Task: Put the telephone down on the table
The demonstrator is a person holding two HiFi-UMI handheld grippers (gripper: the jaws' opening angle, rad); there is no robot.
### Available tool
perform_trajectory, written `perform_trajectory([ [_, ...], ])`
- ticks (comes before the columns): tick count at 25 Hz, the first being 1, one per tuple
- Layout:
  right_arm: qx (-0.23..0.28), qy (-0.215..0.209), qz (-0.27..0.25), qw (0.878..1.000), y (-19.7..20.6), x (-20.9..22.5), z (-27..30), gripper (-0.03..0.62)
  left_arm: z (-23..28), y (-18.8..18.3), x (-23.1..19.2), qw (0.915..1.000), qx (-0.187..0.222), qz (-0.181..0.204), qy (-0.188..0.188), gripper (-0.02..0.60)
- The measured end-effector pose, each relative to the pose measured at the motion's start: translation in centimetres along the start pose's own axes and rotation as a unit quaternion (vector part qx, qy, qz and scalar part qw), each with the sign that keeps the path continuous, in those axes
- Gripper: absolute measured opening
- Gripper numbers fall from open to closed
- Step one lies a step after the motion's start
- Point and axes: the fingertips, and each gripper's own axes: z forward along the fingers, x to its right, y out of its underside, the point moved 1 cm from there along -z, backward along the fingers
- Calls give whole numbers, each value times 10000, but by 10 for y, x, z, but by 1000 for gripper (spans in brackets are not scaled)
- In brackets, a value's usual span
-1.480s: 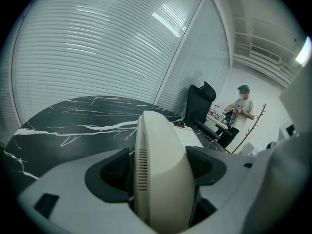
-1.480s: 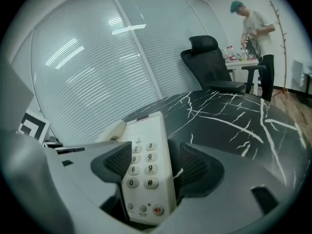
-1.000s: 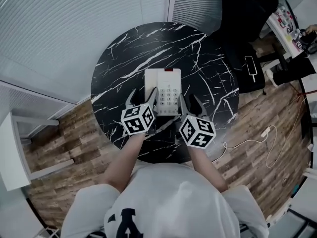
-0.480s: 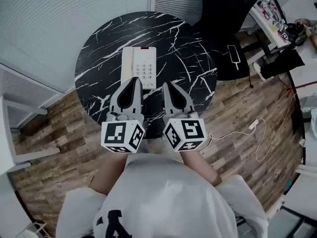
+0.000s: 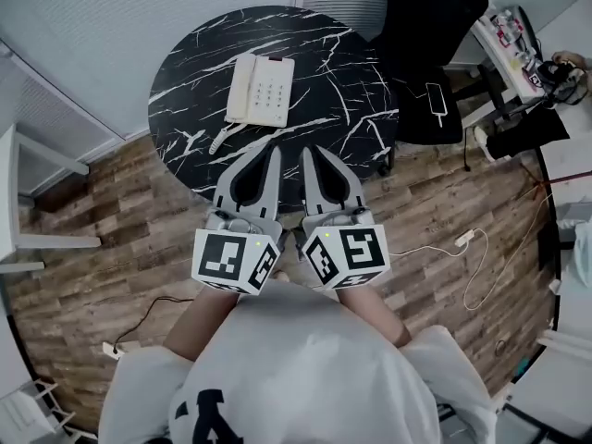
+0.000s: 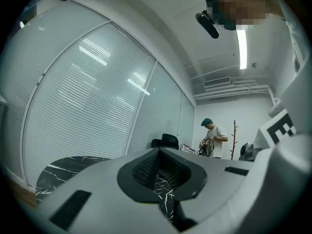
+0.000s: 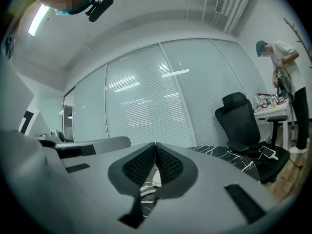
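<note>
**Telephone lying on table, both grippers closed and pulled back**

The telephone (image 5: 262,91) is lying flat on the round black marble table (image 5: 356,72), left of centre. Its long axis is running from the near edge toward the far edge, leaning slightly right at the far end. The handset is sitting along its left side with the keypad to the right and a dark strip at the far end. The curly cord (image 5: 218,138) is trailing off the near-left corner.

A black office chair (image 5: 430,21) is standing just beyond the table's right side, with a small flat device (image 5: 437,99) on its seat. A white cable (image 5: 481,266) is lying on the wood floor at right. A person (image 6: 212,138) is standing in the background. Nothing is sitting between the grippers and the telephone.

The left gripper (image 5: 274,154) and right gripper (image 5: 306,153) are hovering side by side over the table's near edge, well apart from the telephone. Both are pinched fully together, gripping nothing.

A second ago both were flanking the telephone with jaws spread. Since then the left jaws have been closing the last bit.
</note>
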Motion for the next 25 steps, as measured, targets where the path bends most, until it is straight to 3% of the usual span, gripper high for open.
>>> perform_trajectory([
  [15, 177, -175, -130, 9996, -12, -40, -48, 29, -61, -21, 15, 9996, 209, -34, -170, 5],
  [25, 228, -56, -209, 9995, -5, -105, -104, 29, -142, -27, 14, 9997, 215, -107, -106, 5],
])
